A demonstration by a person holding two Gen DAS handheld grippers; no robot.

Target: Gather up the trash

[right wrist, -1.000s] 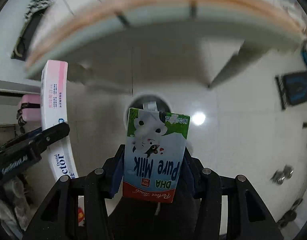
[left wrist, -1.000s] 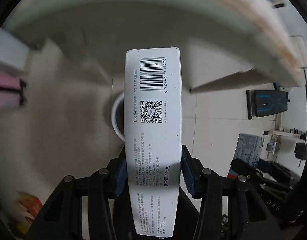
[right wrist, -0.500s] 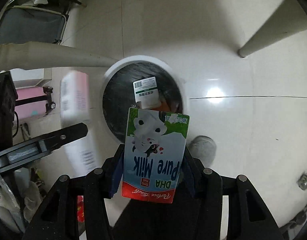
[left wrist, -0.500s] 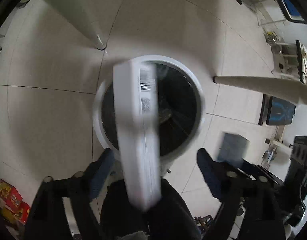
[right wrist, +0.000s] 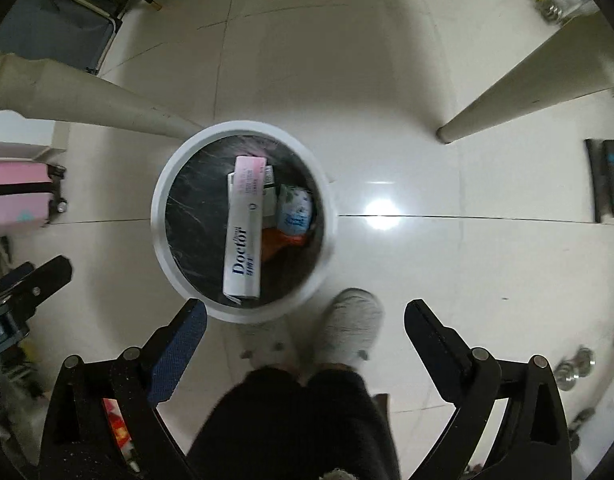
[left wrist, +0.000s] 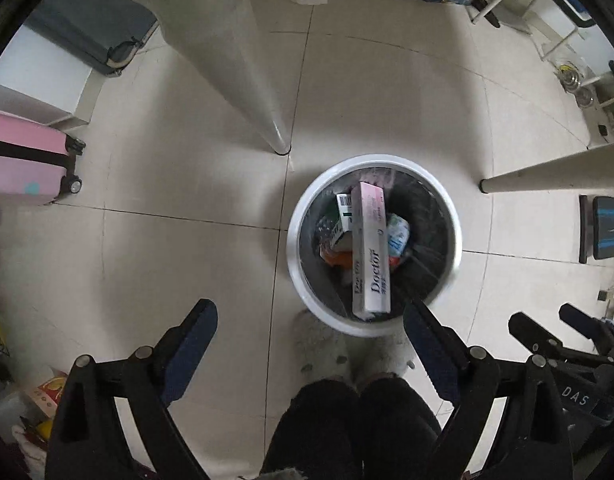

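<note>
Both tongs spread apart, empty — left tongs [left wrist: 309, 344], right tongs [right wrist: 305, 340]; toothpaste box [left wrist: 371, 250] in trash bin [left wrist: 295, 248] at 12 o'clock.

We hold both tools pointing straight down. Our left gripper [left wrist: 310, 322] has its jaws spread wide with nothing between the blue pads [left wrist: 195, 334]. Our right gripper [right wrist: 305, 322] is spread just as wide and bare. Beneath both, our dark-trousered legs [left wrist: 359, 428] and pale slippers [right wrist: 353, 326] show between the fingers.

Dim, even indoor light; a lamp's glare spot [right wrist: 381, 210] shines on the floor tiles [right wrist: 427, 264]; fisheye bends edges, corners black.
</note>
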